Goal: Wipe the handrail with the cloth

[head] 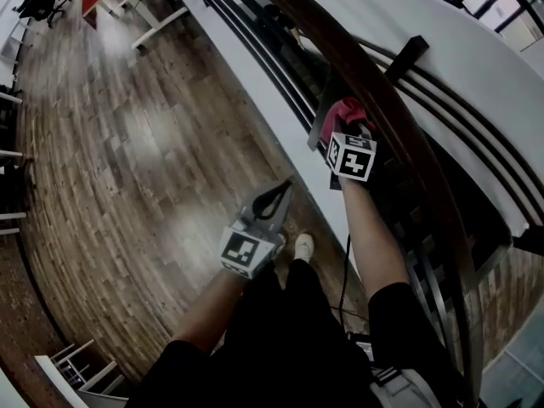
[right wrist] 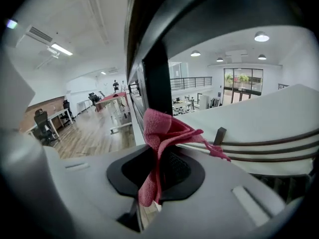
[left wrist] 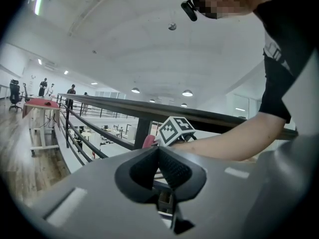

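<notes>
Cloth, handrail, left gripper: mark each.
cloth (right wrist: 162, 129), right gripper view, bunched fold above the jaws.
handrail (head: 347, 58), head view, top of the dark rail.
left gripper (head: 279, 195), head view, midway between its fingertips.

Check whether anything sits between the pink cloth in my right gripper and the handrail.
Nothing visible does. The right gripper is shut on the cloth, which sits just under the handrail, in front of a dark post. Whether the cloth touches the rail can't be told.

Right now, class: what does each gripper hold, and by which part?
The right gripper is shut on the pink cloth, pinching a bunched fold; loose ends stick out above and below. The left gripper is shut and holds nothing.
</notes>
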A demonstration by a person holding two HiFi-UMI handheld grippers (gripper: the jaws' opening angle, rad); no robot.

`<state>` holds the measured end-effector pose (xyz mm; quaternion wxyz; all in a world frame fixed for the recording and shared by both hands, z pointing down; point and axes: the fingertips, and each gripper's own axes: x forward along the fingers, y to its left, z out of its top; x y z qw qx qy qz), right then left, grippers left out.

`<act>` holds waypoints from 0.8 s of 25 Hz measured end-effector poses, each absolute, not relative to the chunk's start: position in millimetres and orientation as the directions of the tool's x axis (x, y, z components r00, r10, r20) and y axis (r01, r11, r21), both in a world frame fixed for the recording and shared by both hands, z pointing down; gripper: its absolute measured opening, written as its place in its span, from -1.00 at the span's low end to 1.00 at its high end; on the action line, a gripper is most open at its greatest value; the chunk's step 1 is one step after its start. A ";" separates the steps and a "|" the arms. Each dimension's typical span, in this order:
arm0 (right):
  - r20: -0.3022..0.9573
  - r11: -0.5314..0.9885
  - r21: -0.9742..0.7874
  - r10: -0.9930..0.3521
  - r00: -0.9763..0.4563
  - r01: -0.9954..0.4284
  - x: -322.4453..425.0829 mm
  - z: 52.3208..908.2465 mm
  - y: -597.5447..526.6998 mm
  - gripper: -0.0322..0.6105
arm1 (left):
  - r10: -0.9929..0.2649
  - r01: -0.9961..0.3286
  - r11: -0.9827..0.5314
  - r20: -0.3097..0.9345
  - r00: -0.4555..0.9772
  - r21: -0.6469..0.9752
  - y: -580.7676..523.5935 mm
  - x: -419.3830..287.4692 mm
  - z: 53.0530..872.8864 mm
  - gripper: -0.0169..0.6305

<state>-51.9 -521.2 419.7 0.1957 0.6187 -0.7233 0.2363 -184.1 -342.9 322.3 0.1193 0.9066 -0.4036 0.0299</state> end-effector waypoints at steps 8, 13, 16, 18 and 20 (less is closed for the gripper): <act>0.622 0.055 -0.066 -0.778 -0.084 -0.996 -37.2 422.4 -525.0 -0.76 | -0.672 -0.699 -0.685 0.192 0.715 0.206 -356.9 -185.3 333.0 -0.95; 0.657 0.016 -0.067 -0.752 -0.056 -0.998 -28.4 427.2 -516.3 -0.76 | -0.608 -0.636 -0.743 0.188 0.771 0.209 -350.3 -172.5 332.9 -0.95; 0.664 -0.027 -0.056 -0.747 -0.017 -0.998 -14.3 429.7 -501.6 -0.75 | -0.572 -0.602 -0.773 0.190 0.798 0.201 -343.0 -167.9 333.5 -0.95; 0.661 -0.046 -0.057 -0.750 -0.003 -0.997 -7.1 431.1 -493.1 -0.75 | -0.555 -0.588 -0.783 0.199 0.807 0.200 -339.8 -167.5 336.4 -0.95; 0.657 -0.068 -0.062 -0.754 0.010 -0.996 -1.9 428.6 -486.3 -0.75 | -0.542 -0.578 -0.791 0.209 0.814 0.202 -338.6 -168.5 337.1 -0.95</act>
